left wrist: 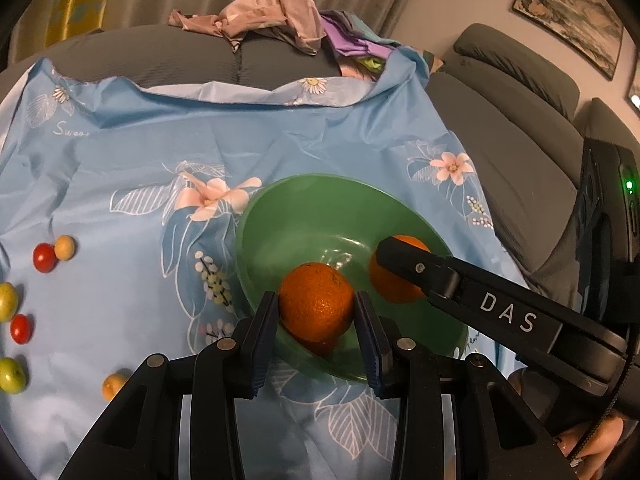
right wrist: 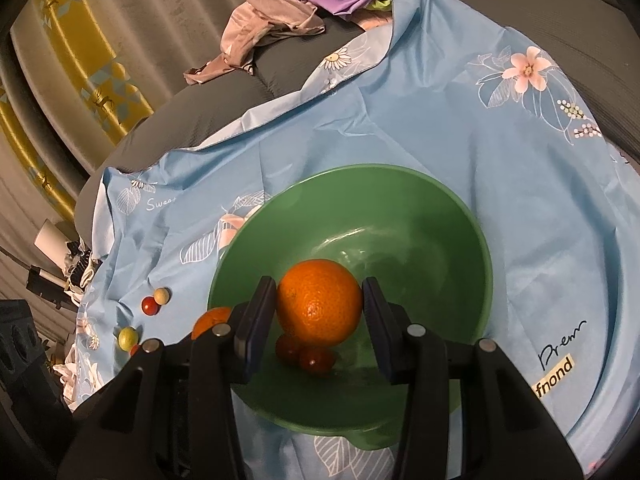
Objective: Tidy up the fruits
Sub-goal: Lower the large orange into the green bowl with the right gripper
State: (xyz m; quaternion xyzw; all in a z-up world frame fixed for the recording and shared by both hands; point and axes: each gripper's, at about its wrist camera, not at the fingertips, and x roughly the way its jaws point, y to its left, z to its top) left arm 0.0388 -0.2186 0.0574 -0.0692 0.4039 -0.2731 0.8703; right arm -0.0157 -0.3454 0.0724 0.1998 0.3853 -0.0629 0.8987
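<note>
Oranges sit gripped in left claw (left wrist: 316,310) and right claw (right wrist: 319,307), half hiding red fruits (right wrist: 304,354) below

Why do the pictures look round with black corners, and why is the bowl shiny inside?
Left wrist view: a fisheye lens bends the scene into a circle, leaving dark corners; the green bowl shows pale glare on its bottom. Right wrist view: the same bending and glare; the curtains at the edge look curved and soft.

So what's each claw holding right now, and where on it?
Left claw pinches one orange across its sides; right claw pinches the other orange the same way, both over the bowl.
</note>
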